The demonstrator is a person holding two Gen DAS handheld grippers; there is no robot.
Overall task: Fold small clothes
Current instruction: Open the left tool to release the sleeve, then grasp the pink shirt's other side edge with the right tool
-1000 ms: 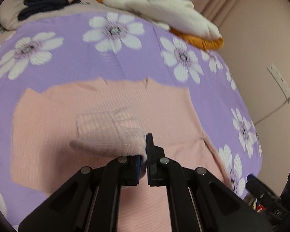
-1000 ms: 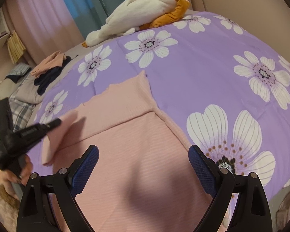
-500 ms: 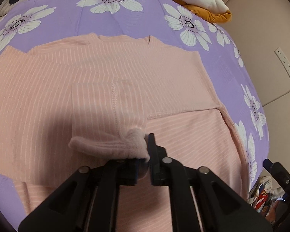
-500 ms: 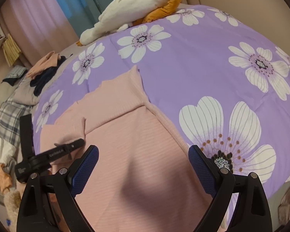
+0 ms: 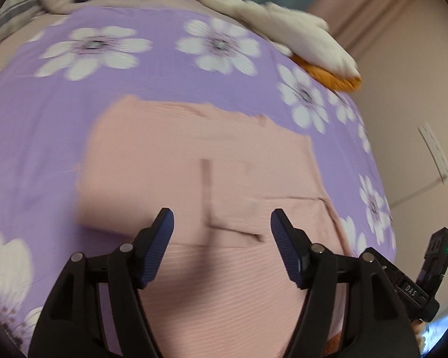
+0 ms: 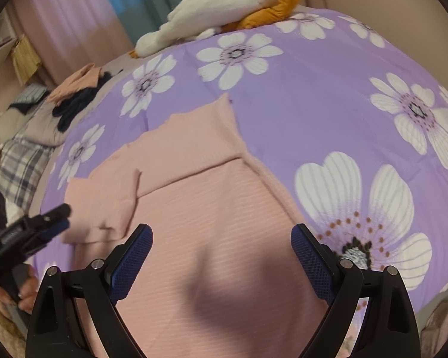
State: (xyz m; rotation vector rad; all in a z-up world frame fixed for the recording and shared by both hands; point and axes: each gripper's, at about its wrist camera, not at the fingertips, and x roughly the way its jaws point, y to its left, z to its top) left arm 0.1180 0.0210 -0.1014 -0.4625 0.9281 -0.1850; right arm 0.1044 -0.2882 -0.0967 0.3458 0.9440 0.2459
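Lying flat on the purple flowered bedspread (image 6: 298,125) is the pink top (image 6: 212,208), its left sleeve folded in across the body. At the left edge of the right wrist view a hand (image 6: 21,294) holds the left tongs (image 5: 221,229), whose jaws have just been opening; they now stand apart above the cloth with nothing pinched between them. Further right, the right tongs (image 6: 221,246) hover wide apart over the middle of the top, also gripping nothing. At the far side of the bed a white and orange soft toy (image 6: 224,9) lies near a heap of clothes (image 6: 77,89).
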